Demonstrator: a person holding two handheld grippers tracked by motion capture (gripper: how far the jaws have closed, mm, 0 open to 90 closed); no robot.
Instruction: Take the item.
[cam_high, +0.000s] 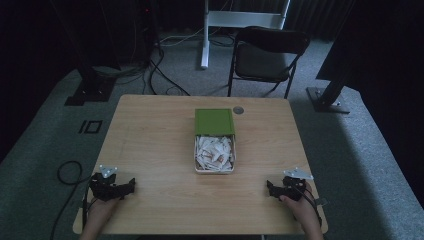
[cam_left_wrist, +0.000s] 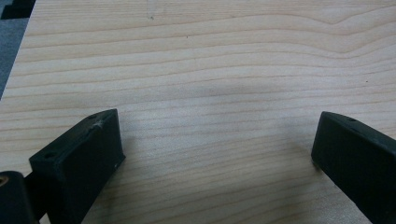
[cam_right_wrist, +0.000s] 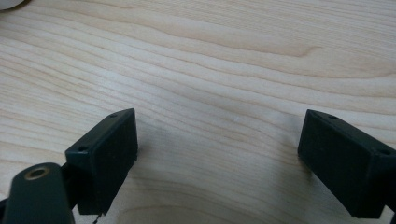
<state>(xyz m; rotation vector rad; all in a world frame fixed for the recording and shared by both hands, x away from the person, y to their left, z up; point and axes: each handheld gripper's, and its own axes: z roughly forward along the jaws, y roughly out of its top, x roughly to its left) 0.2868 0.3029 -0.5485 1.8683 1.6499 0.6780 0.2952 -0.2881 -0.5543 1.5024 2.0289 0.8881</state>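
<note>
A white tray of what look like pale paper scraps, its green lid slid half back, sits mid-bench. The left gripper and right gripper rest near the front corners, well apart from it, jaws wide and empty.

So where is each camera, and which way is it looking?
High view: sits above the person's side, looking forward and down at the table, the box and a chair; both hands, the left gripper and the right gripper show.
Left gripper view: rides on the left gripper, looking down at bare wood between its open jaws.
Right gripper view: rides on the right gripper, jaws open, over wood.
Shared: both gripper views show the same wooden tabletop.
</note>
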